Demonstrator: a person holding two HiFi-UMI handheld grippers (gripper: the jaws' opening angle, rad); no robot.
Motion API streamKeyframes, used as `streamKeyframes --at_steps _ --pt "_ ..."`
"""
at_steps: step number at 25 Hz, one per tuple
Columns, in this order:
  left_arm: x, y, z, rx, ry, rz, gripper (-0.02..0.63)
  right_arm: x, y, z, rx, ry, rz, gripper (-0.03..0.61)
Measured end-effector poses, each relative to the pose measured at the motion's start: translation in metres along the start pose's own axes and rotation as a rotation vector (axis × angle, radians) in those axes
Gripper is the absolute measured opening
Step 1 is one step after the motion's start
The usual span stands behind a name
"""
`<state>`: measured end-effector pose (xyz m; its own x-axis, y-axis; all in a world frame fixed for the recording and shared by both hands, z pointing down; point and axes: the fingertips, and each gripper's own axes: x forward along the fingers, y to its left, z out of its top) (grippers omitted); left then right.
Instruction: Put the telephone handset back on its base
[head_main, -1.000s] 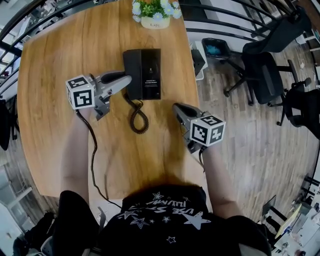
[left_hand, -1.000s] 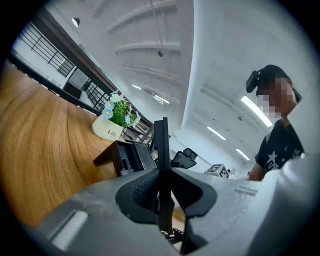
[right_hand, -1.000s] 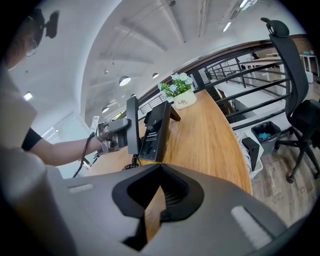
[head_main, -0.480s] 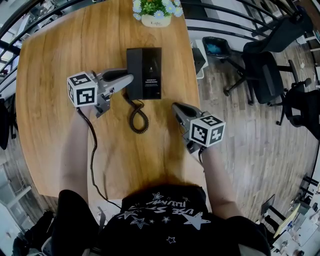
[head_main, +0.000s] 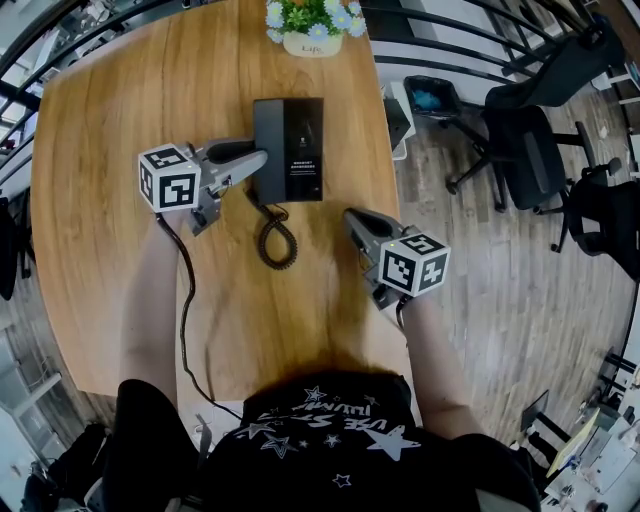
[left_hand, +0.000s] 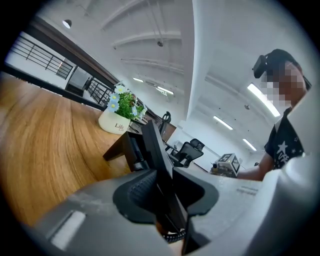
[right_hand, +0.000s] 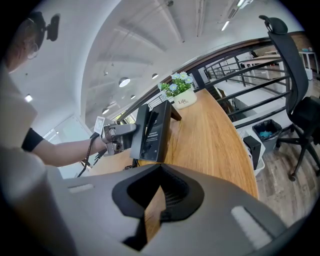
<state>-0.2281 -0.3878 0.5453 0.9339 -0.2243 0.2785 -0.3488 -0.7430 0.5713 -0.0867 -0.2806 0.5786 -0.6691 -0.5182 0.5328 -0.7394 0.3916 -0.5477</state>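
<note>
The telephone base (head_main: 303, 160) stood at the far centre of the wooden bench (head_main: 110, 110), just near of a flower pot (head_main: 308, 30) at the far edge. The handset (head_main: 267, 125) lay lengthwise along the left side of the base, seated on it, with its coiled cord (head_main: 275, 235) looped on the bench on the near side. The left claw (head_main: 256, 160) was held level, reaching in from the left with its tips at the near-left end of the handset and its marker cube trailing to the left. Its jaws were opening with the dark handset edge between them, and the pads no longer appeared to press on it. The left forearm (head_main: 155, 290) ran straight back toward the person. The right claw (head_main: 352, 217) was held near and right of the base, well apart from it. It pointed far-left, its jaws drawn together to a narrow slit with nothing between them. The right forearm (head_main: 430, 345) angled back to the near right.
</note>
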Motion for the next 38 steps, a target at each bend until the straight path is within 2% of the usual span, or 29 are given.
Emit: streamKeyframes --at_steps 10,16,22,31,36,38 --pt "0.002 0.019 -0.008 -0.026 0.039 0.11 0.129 0.001 -0.003 0.001 0.013 -0.005 -0.003 0.003" --pt "0.002 0.023 -0.007 0.002 0.066 0.201 0.147 0.001 -0.002 0.001 0.012 -0.009 -0.002 0.003" --pt "-0.007 0.022 -0.005 -0.024 0.026 0.276 0.163 -0.006 0.007 0.009 -0.006 -0.026 0.004 0.003" --pt "-0.042 -0.033 0.006 0.016 -0.1 0.355 0.163 -0.028 0.026 0.022 -0.051 -0.079 0.033 0.003" --pt "-0.056 -0.092 0.005 0.009 -0.169 0.344 0.162 -0.041 0.053 0.034 -0.133 -0.102 0.075 0.003" --pt "-0.064 -0.113 0.003 0.024 -0.208 0.374 0.161 -0.047 0.062 0.039 -0.16 -0.112 0.103 0.003"
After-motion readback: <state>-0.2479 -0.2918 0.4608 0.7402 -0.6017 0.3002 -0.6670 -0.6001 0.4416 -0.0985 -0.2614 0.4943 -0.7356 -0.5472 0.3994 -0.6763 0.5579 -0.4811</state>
